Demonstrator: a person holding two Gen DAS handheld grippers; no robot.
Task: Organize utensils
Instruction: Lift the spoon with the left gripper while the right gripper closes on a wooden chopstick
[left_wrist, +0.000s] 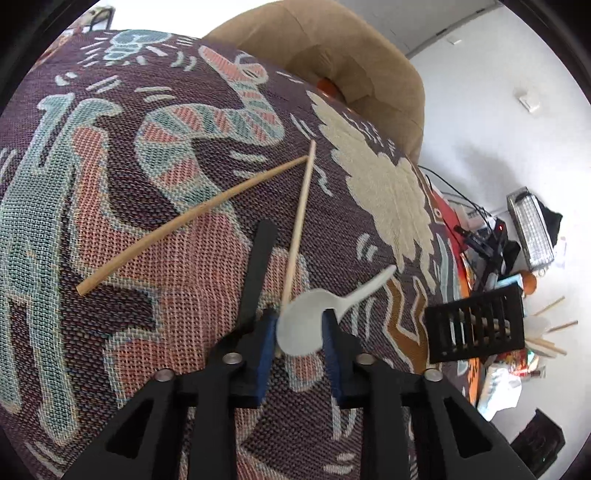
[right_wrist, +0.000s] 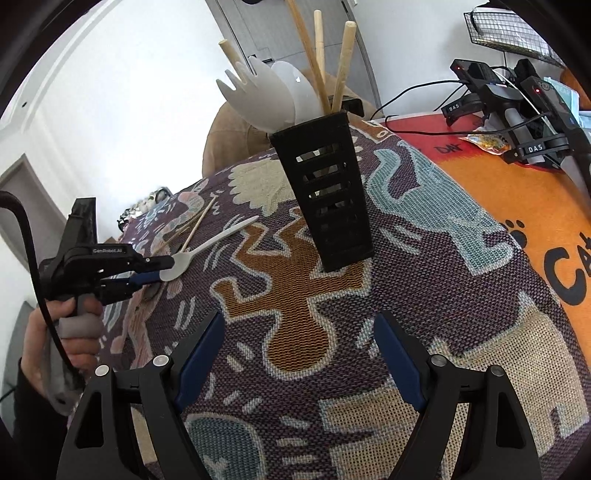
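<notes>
A white plastic spoon (left_wrist: 306, 332) has its bowl between the blue pads of my left gripper (left_wrist: 300, 314), which is shut on it; the handle points away to the right. In the right wrist view the same left gripper (right_wrist: 159, 269) holds the spoon (right_wrist: 210, 242) low over the patterned cloth. Two wooden chopsticks (left_wrist: 192, 221) (left_wrist: 301, 218) lie crossed at their far tips just beyond. A black slotted holder (right_wrist: 328, 192) stands upright with white utensils and wooden chopsticks in it. My right gripper (right_wrist: 299, 350) is open above the cloth in front of the holder, nothing between its fingers.
A woven patterned cloth (right_wrist: 424, 280) covers the table, with an orange mat (right_wrist: 517, 192) at the right. Black devices and cables (right_wrist: 517, 107) sit at the far right. A tan chair back (left_wrist: 332, 55) stands behind the table. A hand (right_wrist: 74, 339) grips the left tool's handle.
</notes>
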